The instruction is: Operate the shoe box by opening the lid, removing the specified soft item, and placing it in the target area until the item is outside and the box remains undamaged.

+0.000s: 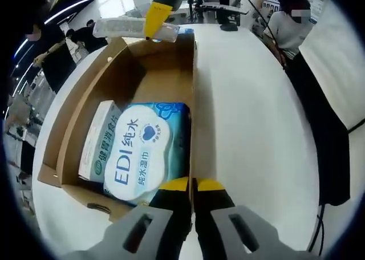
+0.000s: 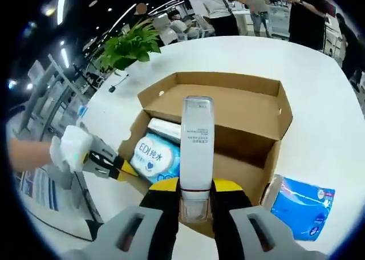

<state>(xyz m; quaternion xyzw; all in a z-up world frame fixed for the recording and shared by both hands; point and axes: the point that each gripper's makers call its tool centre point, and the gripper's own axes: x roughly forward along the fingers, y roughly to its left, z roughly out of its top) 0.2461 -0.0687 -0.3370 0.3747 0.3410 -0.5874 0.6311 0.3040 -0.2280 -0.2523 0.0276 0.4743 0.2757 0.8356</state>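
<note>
An open brown cardboard shoe box lies on a white table. Inside it are a blue-and-white wet-wipes pack and, beside that, a white-and-green carton. My left gripper is shut on the box's near side wall, one yellow tip on each side of the wall. In the right gripper view my right gripper is shut on a long white pack, held above the box. The wipes pack lies below it. The left gripper grips the box edge, held by a gloved hand.
A blue plastic pack lies on the table to the right of the box. A potted green plant stands past the far edge. People stand around the table, one close to its edge.
</note>
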